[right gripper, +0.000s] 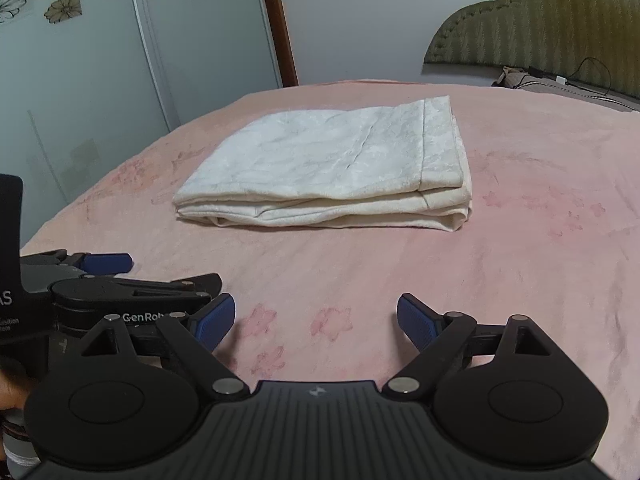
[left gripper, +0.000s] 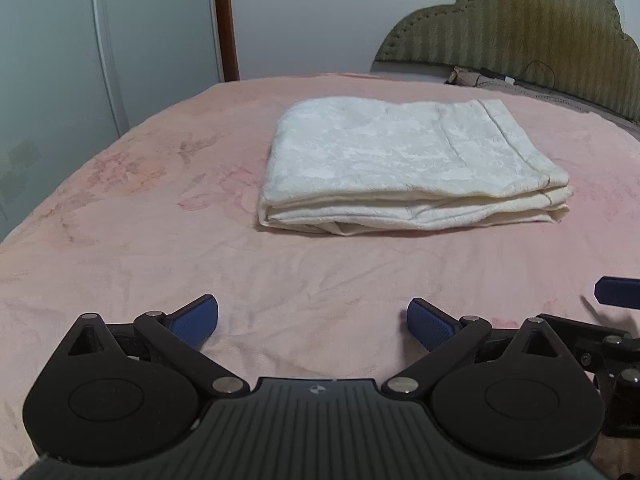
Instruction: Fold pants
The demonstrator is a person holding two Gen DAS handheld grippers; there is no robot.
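Pants (left gripper: 412, 168) lie folded in a neat stack on the pink bed (left gripper: 160, 240), well ahead of the left gripper (left gripper: 312, 322), whose fingers (left gripper: 196, 320) are spread wide, holding nothing. A careless nudge could spill the layers. In the right view, the right gripper (right gripper: 316, 320) is likewise wide apart and empty.

"GenRob" on left hand-held gripper (right gripper: 120, 264)

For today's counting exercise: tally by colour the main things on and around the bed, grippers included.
White: 1, the folded pants
Pink: 1, the bedspread
Olive green: 1, the headboard
Black with blue pads: 2, the left gripper and right gripper
Total: 5
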